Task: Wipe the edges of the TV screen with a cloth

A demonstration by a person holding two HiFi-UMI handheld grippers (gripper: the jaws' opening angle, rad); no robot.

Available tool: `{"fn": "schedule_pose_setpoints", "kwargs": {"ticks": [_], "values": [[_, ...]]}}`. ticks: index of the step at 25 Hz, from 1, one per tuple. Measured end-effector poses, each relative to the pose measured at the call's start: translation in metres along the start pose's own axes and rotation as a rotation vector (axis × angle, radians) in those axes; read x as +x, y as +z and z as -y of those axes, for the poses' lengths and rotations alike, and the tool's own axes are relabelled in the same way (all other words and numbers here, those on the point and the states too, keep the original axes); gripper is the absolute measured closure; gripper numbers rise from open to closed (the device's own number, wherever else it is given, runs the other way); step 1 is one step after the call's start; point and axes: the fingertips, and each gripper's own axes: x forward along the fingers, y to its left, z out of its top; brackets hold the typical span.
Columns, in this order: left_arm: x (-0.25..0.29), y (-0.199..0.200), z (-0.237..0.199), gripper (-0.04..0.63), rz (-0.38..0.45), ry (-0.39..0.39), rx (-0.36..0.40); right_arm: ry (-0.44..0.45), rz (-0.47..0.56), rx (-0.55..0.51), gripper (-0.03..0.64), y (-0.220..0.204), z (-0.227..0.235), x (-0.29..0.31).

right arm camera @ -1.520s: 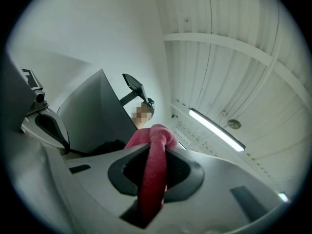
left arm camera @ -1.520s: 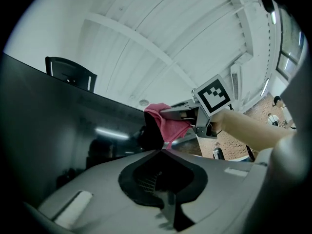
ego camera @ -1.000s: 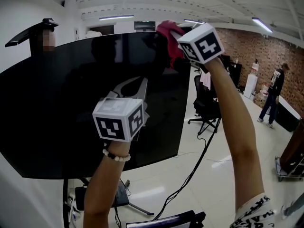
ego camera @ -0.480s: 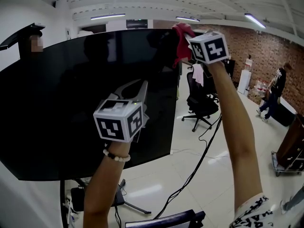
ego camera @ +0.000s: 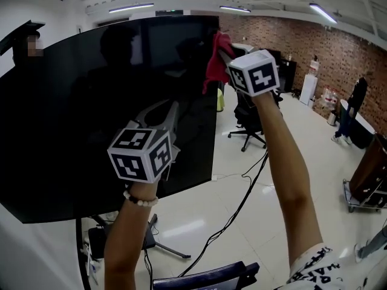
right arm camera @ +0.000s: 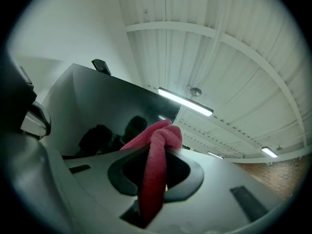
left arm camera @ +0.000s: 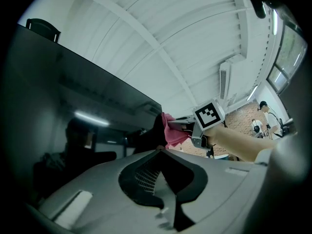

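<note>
The big black TV screen (ego camera: 72,119) fills the left of the head view on a floor stand. A red cloth (ego camera: 213,65) lies against the screen's right edge just below the top corner. My right gripper (ego camera: 221,52) is shut on this cloth (right arm camera: 156,169), which bunches up past the jaws and hangs down between them. My left gripper (ego camera: 174,106) rests lower, against the screen's face, shut with nothing in it. In the left gripper view its closed tips (left arm camera: 158,151) point up toward the cloth (left arm camera: 173,133) and the dark screen (left arm camera: 58,106).
Right of the TV stand a black office chair (ego camera: 248,116) and a cable (ego camera: 236,222) trailing over the pale floor. The TV stand's legs (ego camera: 158,248) spread below. A person (ego camera: 354,110) stands by the brick wall, and a trolley (ego camera: 363,204) sits at far right.
The right gripper has carried the red cloth from the screen's top right corner a little down the right edge. The left gripper has stayed on the screen.
</note>
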Motion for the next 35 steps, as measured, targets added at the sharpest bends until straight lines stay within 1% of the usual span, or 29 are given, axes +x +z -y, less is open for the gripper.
{"fn": "schedule_pose_setpoints", "kwargs": {"ticks": [2, 7, 10, 18, 23, 25, 27, 29, 30, 33, 35], "values": [[-0.005, -0.01, -0.003, 0.595, -0.007, 0.005, -0.01, 0.009, -0.012, 0.007, 0.551, -0.014, -0.01, 0.002], [-0.015, -0.048, 0.006, 0.595, -0.045, 0.037, -0.05, 0.06, -0.045, 0.075, 0.551, -0.068, -0.034, -0.007], [-0.02, -0.07, 0.012, 0.595, -0.067, 0.039, -0.08, 0.074, -0.066, 0.087, 0.551, -0.099, -0.052, -0.014], [-0.04, -0.13, 0.021, 0.595, -0.127, 0.054, -0.159, 0.116, -0.155, 0.128, 0.551, -0.192, -0.1, -0.031], [-0.056, -0.167, 0.029, 0.595, -0.171, 0.071, -0.195, 0.135, -0.245, 0.153, 0.551, -0.248, -0.137, -0.05], [-0.062, -0.178, 0.035, 0.595, -0.163, 0.06, -0.202, 0.144, -0.272, 0.185, 0.551, -0.269, -0.15, -0.055], [-0.069, -0.193, 0.036, 0.595, -0.18, 0.064, -0.183, 0.148, -0.294, 0.214, 0.551, -0.29, -0.163, -0.057], [-0.077, -0.216, 0.033, 0.595, -0.222, 0.083, -0.168, 0.15, -0.322, 0.237, 0.551, -0.315, -0.176, -0.059], [-0.082, -0.228, 0.03, 0.595, -0.242, 0.095, -0.173, 0.153, -0.338, 0.248, 0.551, -0.329, -0.183, -0.06], [-0.102, -0.266, 0.02, 0.595, -0.288, 0.145, -0.207, 0.17, -0.399, 0.28, 0.551, -0.375, -0.209, -0.066], [-0.117, -0.292, 0.015, 0.595, -0.314, 0.179, -0.244, 0.179, -0.443, 0.306, 0.551, -0.407, -0.224, -0.072]]}}
